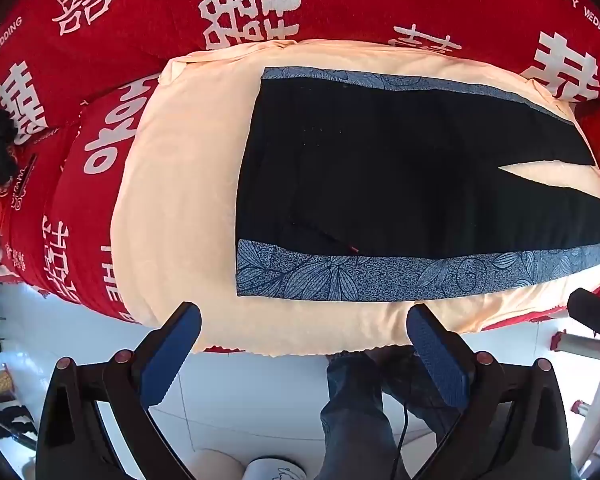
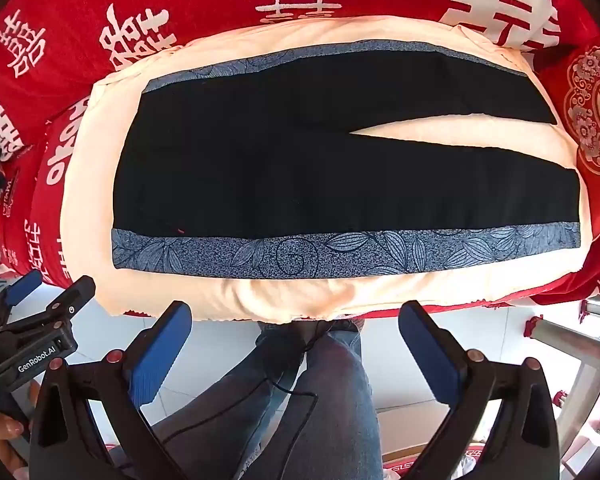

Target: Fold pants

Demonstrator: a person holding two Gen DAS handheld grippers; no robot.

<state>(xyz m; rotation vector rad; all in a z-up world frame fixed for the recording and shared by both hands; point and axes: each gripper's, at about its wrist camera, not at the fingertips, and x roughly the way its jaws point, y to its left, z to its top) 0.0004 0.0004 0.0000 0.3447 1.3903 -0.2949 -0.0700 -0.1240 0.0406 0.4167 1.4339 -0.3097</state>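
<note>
Where pants (image 1: 400, 184) lie, cream cloth (image 1: 180, 200), red bedding (image 1: 140, 8)

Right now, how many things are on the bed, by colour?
Black with blue trim: 1, the pants
Peach: 1, the cloth under them
Red: 1, the cover
Total: 3

"HAPPY WEDDING" on red bedspread (image 1: 340, 0); "GenRobot.AI" on left gripper (image 2: 40, 312)
</note>
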